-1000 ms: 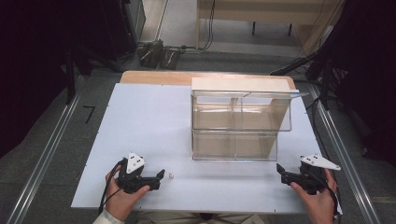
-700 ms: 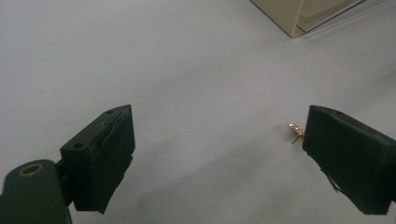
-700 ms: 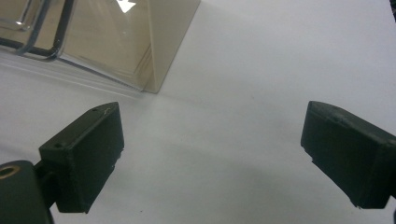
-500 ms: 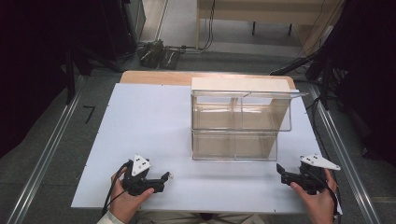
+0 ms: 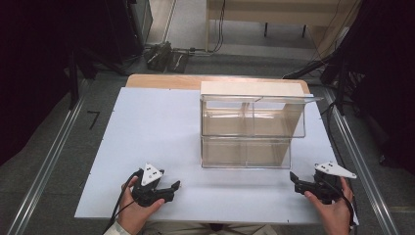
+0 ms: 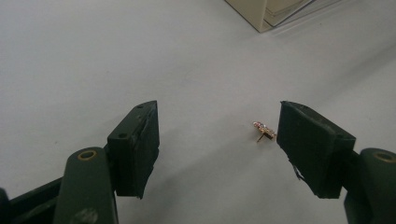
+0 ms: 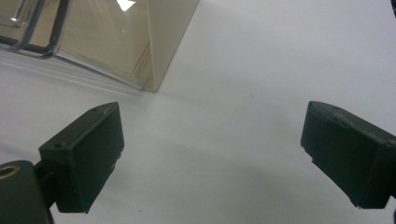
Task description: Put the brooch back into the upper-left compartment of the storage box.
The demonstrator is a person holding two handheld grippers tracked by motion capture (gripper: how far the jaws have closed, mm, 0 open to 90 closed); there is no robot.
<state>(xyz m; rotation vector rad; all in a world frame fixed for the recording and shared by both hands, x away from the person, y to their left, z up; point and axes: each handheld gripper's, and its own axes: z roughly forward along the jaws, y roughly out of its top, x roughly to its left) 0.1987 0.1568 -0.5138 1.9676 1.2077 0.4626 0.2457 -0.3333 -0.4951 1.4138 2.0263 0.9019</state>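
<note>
Left gripper (image 6: 217, 140) low, jaws spread — earring (image 6: 264, 131) between.

Black two-jawed tongs (image 5: 174, 186) with brass-ringed screw holes, grey triangular plates, black cables.

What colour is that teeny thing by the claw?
Gold, with pinkish sparkles: the tiny stud-like trinket, clearest in the left gripper view.

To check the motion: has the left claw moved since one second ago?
Yes. The left claw has shifted rightward and slightly nearer the table's front edge, judged against the clear box.
</note>
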